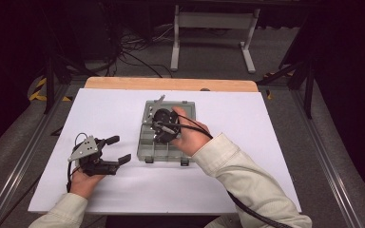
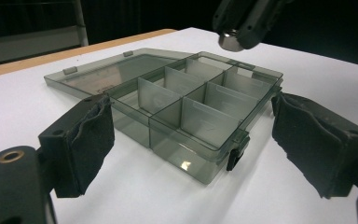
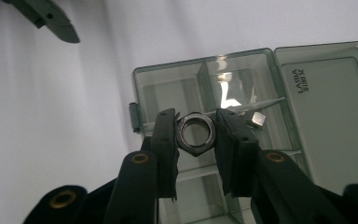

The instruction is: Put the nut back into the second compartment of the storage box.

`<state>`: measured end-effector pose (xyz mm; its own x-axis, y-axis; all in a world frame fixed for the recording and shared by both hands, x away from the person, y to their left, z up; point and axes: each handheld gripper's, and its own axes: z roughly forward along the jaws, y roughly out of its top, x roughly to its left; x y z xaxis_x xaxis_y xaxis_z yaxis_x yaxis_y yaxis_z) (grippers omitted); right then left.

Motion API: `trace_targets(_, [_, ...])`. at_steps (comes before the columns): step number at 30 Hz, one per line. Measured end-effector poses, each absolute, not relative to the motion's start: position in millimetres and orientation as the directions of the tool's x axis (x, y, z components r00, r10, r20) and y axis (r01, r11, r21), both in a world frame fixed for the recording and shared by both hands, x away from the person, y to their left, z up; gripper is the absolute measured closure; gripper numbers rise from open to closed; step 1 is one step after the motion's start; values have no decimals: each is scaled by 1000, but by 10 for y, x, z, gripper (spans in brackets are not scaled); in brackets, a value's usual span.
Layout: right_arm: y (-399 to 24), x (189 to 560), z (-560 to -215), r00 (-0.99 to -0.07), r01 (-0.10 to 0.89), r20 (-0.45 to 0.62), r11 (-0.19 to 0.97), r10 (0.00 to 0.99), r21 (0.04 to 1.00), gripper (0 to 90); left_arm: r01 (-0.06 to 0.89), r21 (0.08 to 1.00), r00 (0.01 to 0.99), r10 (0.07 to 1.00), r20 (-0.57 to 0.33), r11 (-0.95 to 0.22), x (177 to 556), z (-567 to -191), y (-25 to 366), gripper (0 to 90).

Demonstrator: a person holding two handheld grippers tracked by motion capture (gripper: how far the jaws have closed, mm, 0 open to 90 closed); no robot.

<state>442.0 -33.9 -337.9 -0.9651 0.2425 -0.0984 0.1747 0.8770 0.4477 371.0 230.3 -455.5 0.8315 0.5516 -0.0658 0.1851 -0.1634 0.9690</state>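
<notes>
Pinching a hex nut [image 3: 195, 132], right gripper [image 3: 195, 140] above compartment box [image 3: 242, 74], left gripper [image 1: 116, 149] spread

the compartment box [image 2: 182, 107] is smoky translucent plastic, smooth and glossy, with light glinting off its walls. the hex nut [image 3: 195, 132] is bright polished metal, as is the small square nut [image 3: 258, 119] beside it. the left gripper [image 2: 191, 149] has matt black pads [image 2: 91, 140] of rough, frayed cloth-like material. the table cover [image 1: 100, 114] looks like matt white paper over a wooden edge [image 1: 171, 84].
</notes>
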Motion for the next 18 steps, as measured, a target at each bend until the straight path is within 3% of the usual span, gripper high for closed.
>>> trace_targets(18, [-365, 4839, -3512, -948, 247, -69, 858, 310, 450, 705, 192, 969, 832, 549, -78, -153, 3715, -4564, 2304, 136])
